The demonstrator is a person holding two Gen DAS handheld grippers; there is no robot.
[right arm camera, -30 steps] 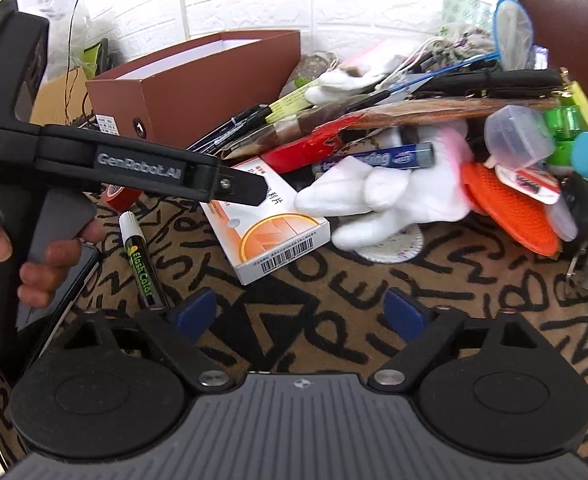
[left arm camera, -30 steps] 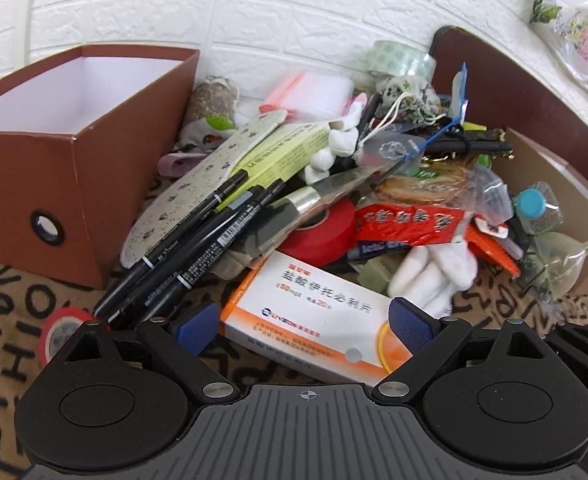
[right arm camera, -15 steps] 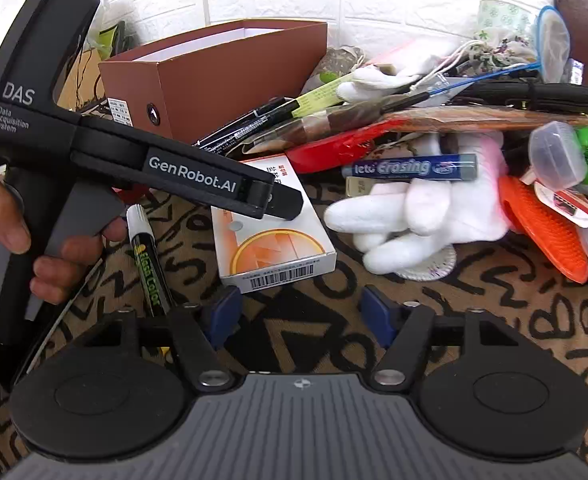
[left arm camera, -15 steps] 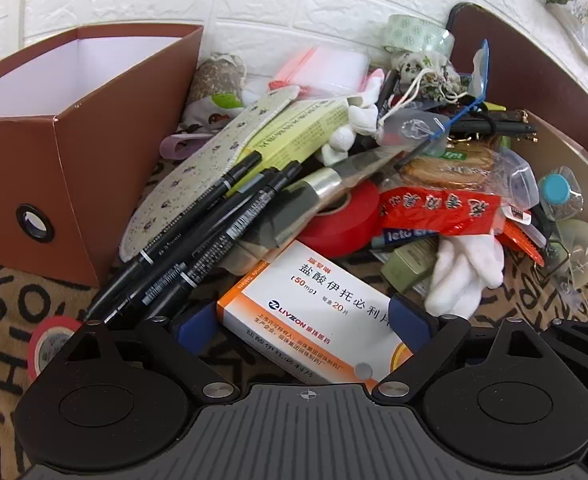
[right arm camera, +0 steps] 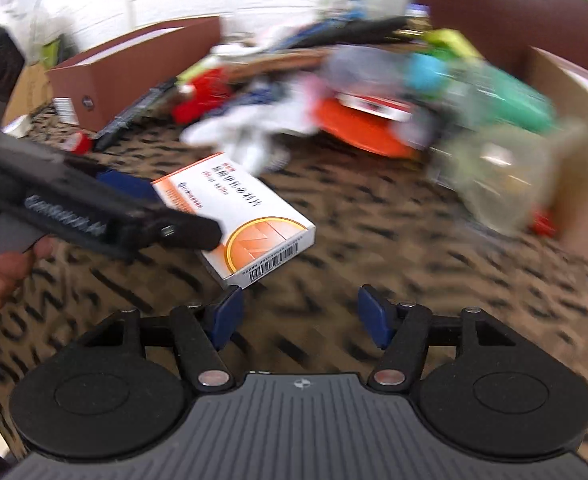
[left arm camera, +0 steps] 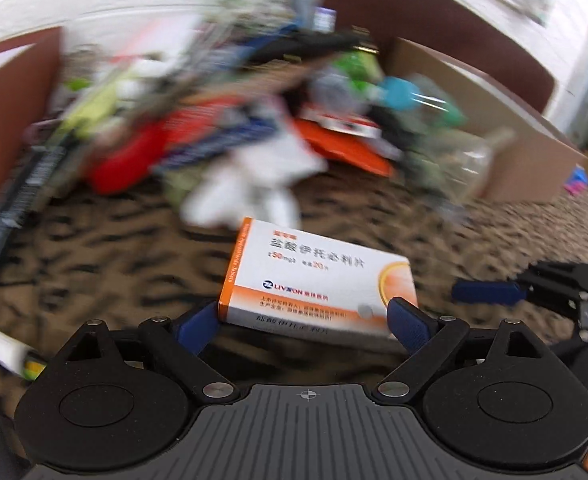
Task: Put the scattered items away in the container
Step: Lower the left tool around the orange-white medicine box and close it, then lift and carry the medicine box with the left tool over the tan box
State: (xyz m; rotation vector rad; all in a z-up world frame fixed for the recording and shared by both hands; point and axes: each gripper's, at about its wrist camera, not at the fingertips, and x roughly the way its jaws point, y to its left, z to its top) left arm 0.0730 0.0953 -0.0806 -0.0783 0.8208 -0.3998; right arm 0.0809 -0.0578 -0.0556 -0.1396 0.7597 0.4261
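Observation:
The white and orange medicine box (left arm camera: pixel 314 276) sits between the blue pads of my left gripper (left arm camera: pixel 306 320), which is shut on it and holds it sharp against a blurred background. In the right wrist view the same medicine box (right arm camera: pixel 246 216) hangs from the left gripper (right arm camera: pixel 190 232) above the patterned cloth, clear of the pile. My right gripper (right arm camera: pixel 300 316) stands open over bare cloth with nothing between its pads. The brown open container (right arm camera: pixel 134 64) stands at the back left. The pile of scattered items (left arm camera: pixel 222 120) is blurred.
A white glove (left arm camera: pixel 246 188) lies just beyond the held box. An orange lid (right arm camera: pixel 358 128) and clear plastic pieces lie at the right, before a cardboard box (left arm camera: pixel 494 120). Black pens (left arm camera: pixel 18 200) and a marker (left arm camera: pixel 6 354) lie at the left. A hand (right arm camera: pixel 6 272) holds the left gripper.
The left gripper has closed on the medicine box and drawn it out of the pile toward the front right. The right gripper's jaws narrowed, and both views have swung right.

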